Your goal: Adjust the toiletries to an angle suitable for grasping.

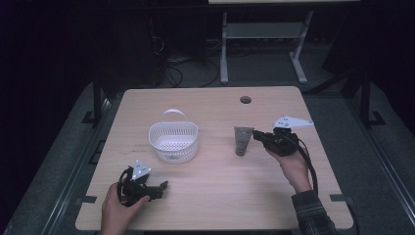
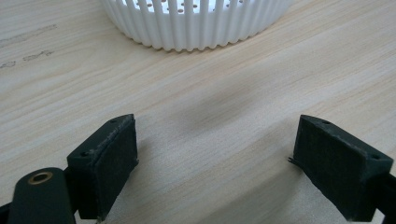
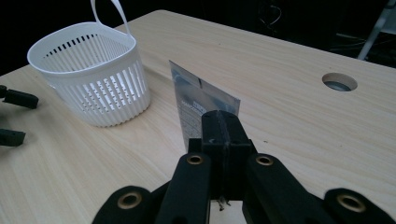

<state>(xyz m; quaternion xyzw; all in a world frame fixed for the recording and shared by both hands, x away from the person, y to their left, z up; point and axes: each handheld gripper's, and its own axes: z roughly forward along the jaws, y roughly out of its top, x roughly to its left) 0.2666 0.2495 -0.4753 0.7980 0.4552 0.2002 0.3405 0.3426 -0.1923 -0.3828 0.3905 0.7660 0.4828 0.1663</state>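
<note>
High view: pale wood-grain table (image 1: 210, 196) w/ rounded corners; round cable hole (image 1: 245, 100) near far edge, right of centre. Dark floor beyond, w/ white metal frame legs (image 1: 224, 49) & loose black cables (image 1: 191, 68) behind the table.

White slotted plastic basket (image 1: 173, 141), oval, thin arched handle at its far side, stands left of centre. Walls are vertical slats; base is perforated w/ small round holes (left gripper view). Nothing seen inside it.

Grey foil tube-like sachet (image 1: 242, 140) lies right of centre, well apart from the basket, w/ bare table between them. Long axis runs approx. near–far; wide flat crimped end points to the far edge, narrower end toward the person. In right gripper view its surface is shiny, flat, w/ small print that is too small to read; it looks raised on edge, tilted.

Right gripper (image 1: 258, 137), black, w/ grey three-cornered plate on top & thick cable trailing back along the plaid sleeve (image 1: 313, 210), reaches in from the sachet's right. Right gripper view: jaws pressed together, pinching the sachet's edge.

Left gripper (image 1: 164, 186), black, held low at near-left, just in front of the basket. Left gripper view: jaws spread wide, rubber-like matte pads (image 2: 112, 158), only bare table between them; basket wall just ahead, not touching.
</note>
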